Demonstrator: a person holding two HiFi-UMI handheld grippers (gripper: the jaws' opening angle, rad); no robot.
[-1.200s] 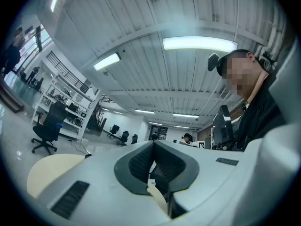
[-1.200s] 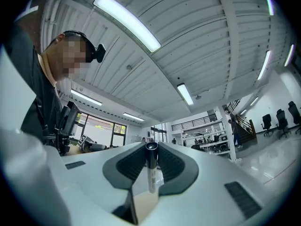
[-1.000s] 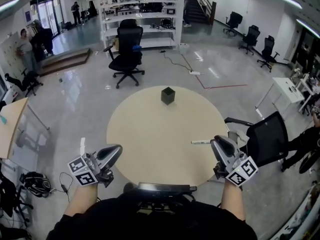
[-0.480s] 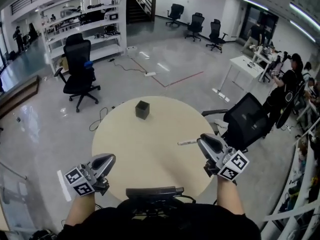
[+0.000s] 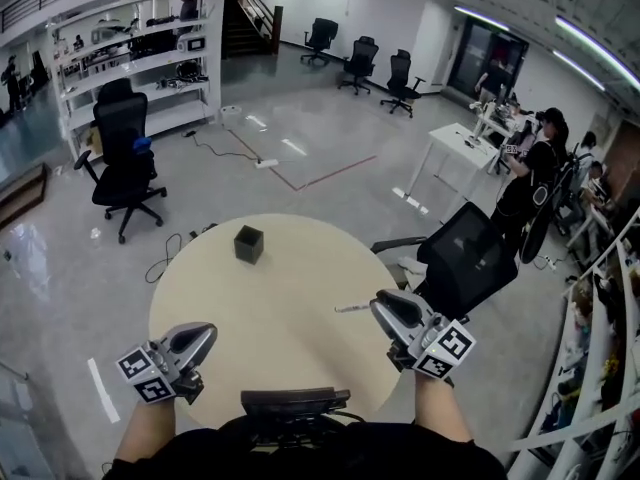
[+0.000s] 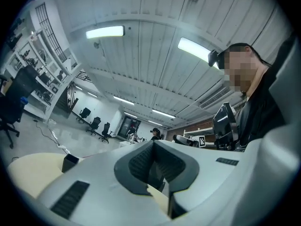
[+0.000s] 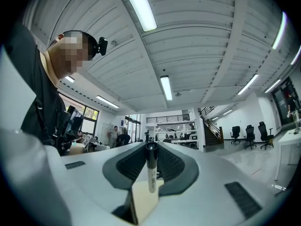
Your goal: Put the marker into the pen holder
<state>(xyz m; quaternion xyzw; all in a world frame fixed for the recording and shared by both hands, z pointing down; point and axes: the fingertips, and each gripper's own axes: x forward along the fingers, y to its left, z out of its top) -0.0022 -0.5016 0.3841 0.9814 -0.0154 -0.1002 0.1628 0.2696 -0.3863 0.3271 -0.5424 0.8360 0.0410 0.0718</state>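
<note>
A white marker (image 5: 352,308) sticks out leftward from the tip of my right gripper (image 5: 378,308), over the right part of the round beige table (image 5: 290,318). In the right gripper view the marker (image 7: 151,169) stands between the closed pads (image 7: 175,166), cap end away from me. The black square pen holder (image 5: 249,243) stands at the table's far side, well apart from both grippers. My left gripper (image 5: 200,336) hovers at the table's near left edge, shut and holding nothing. The pen holder (image 6: 70,162) shows small at the left in its view.
A black office chair (image 5: 470,258) stands close against the table's right side. Another chair (image 5: 120,158) and shelving (image 5: 130,58) are far off at the left. People stand by a white desk (image 5: 462,148) at the far right. A cable runs over the floor behind the table.
The head view has swung to the right, so the table and both grippers sit further left in frame. The grippers hold the same places at the table; the marker stays at the right gripper's tip.
</note>
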